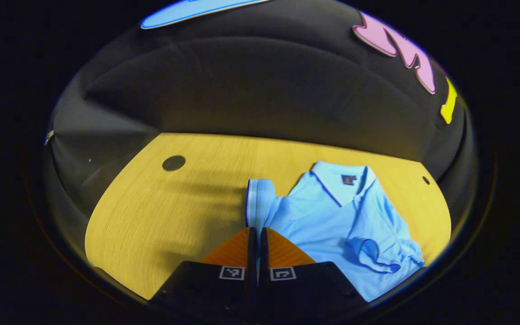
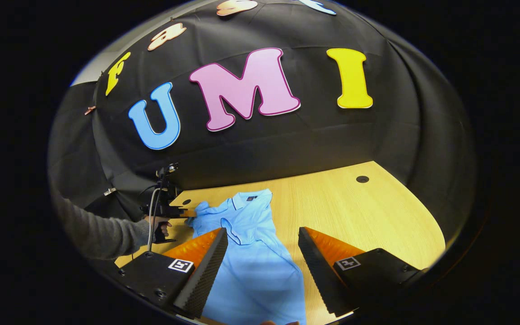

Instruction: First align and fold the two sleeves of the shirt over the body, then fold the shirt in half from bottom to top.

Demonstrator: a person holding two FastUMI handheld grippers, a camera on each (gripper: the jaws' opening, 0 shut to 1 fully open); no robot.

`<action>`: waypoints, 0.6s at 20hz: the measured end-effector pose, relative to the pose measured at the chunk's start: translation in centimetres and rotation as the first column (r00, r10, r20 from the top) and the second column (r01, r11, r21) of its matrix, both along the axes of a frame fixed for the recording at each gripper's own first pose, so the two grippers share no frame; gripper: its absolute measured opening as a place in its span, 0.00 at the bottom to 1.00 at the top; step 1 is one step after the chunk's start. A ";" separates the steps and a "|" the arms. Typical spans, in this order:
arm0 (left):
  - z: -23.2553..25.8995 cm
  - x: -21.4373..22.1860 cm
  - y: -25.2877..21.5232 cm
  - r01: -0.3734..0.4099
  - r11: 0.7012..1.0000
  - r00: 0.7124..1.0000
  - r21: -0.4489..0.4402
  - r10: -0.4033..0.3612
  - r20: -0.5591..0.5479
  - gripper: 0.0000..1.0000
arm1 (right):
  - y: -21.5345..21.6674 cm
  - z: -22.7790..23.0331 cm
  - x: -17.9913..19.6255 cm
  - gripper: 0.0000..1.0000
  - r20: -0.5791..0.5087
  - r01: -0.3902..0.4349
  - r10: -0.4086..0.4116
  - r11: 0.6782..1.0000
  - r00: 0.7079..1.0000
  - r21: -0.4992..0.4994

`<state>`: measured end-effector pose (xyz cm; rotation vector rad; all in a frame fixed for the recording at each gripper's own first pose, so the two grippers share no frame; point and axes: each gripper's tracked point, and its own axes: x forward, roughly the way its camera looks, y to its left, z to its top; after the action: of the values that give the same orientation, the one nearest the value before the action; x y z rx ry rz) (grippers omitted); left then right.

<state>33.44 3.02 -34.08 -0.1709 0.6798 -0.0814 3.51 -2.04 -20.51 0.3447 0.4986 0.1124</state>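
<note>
Light-blue cotton polo shirt (image 1: pixel 350 221): hem cut off. Left gripper (image 1: pixel 257 232) fingers pinch its sleeve (image 1: pixel 259 201). Right gripper (image 2: pixel 263 241) fingers spread above shirt; bare wooden desk (image 2: pixel 368 212) beyond.

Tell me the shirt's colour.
Light blue, with a dark stripe edging the collar; the shirt shows best in the left gripper view.

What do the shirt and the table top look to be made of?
Shirt: soft matte light-blue knit, probably cotton polo fabric; it rumples and folds limply. Table: light wood-look top with fine straight grain lines, possibly laminate; smooth, slight sheen.
</note>
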 end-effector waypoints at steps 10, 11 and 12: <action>6.2 -3.9 -10.8 0.258 0.964 0.955 0.058 -0.264 0.138 0.06 | -0.6 0.0 -1.4 0.98 -0.008 0.013 -0.013 1.000 1.000 0.002; 6.2 -4.3 -12.1 0.286 0.956 0.946 0.068 -0.293 0.138 0.06 | -0.7 0.0 -1.6 0.98 -0.013 0.017 -0.017 1.000 1.000 0.004; 6.2 -4.9 -13.4 0.312 0.946 0.937 0.083 -0.321 0.139 0.06 | -0.8 -0.1 -1.7 0.98 -0.014 0.021 -0.021 1.000 1.000 0.007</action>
<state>28.54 -10.35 -27.84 0.0049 0.5530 -0.3801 1.78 -2.82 -20.65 0.3581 0.5088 0.0919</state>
